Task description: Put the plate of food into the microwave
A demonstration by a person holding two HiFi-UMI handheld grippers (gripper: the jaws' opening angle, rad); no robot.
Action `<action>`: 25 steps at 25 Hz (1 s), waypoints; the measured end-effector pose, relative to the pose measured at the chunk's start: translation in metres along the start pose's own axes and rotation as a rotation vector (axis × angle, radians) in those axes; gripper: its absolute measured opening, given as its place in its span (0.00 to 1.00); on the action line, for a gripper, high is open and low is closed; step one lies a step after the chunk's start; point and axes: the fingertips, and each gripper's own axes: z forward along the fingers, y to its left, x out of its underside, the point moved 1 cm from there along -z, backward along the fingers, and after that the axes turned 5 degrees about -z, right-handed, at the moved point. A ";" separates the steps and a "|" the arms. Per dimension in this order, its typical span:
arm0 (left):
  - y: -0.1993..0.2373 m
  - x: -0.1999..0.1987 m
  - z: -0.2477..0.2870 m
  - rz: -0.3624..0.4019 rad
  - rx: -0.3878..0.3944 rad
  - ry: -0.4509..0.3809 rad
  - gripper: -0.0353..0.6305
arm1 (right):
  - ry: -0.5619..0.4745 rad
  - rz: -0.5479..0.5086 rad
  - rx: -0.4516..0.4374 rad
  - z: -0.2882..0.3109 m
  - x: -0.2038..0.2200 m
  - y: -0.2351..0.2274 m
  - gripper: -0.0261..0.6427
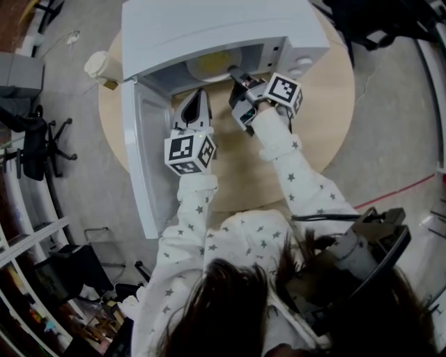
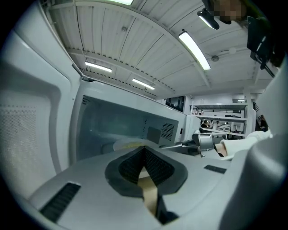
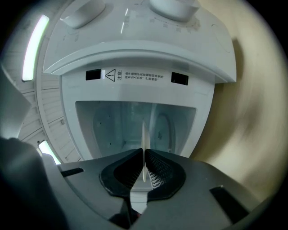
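The white microwave (image 1: 209,28) stands on a round wooden table (image 1: 320,118) with its door (image 1: 150,146) swung open to the left. A white plate with yellow food (image 1: 212,64) lies just inside the cavity. My right gripper (image 1: 237,75) is shut on the plate's near rim at the cavity mouth. In the right gripper view the plate (image 3: 144,134) shows edge-on, pinched between the jaws of my right gripper (image 3: 144,164). My left gripper (image 1: 198,97) hovers over the table before the opening, shut and holding nothing. From the left gripper (image 2: 145,152) I see the plate (image 2: 128,144) in the cavity.
A white lidded cup (image 1: 97,66) stands at the table's left edge behind the door. The microwave's control knobs (image 3: 173,6) are beside the cavity. A black office chair (image 1: 35,146) stands on the floor to the left, and red tape (image 1: 397,192) marks the floor at right.
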 end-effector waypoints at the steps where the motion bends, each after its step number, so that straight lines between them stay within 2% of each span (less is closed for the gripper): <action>1: 0.001 0.000 0.003 0.001 -0.003 0.001 0.06 | -0.005 0.002 0.005 0.002 -0.001 -0.001 0.07; 19: 0.011 -0.001 0.011 -0.016 -0.012 0.002 0.06 | -0.005 -0.003 0.126 0.024 0.001 -0.015 0.07; 25: 0.006 -0.001 0.009 -0.013 -0.002 0.000 0.06 | 0.039 -0.068 0.211 0.019 0.004 -0.024 0.07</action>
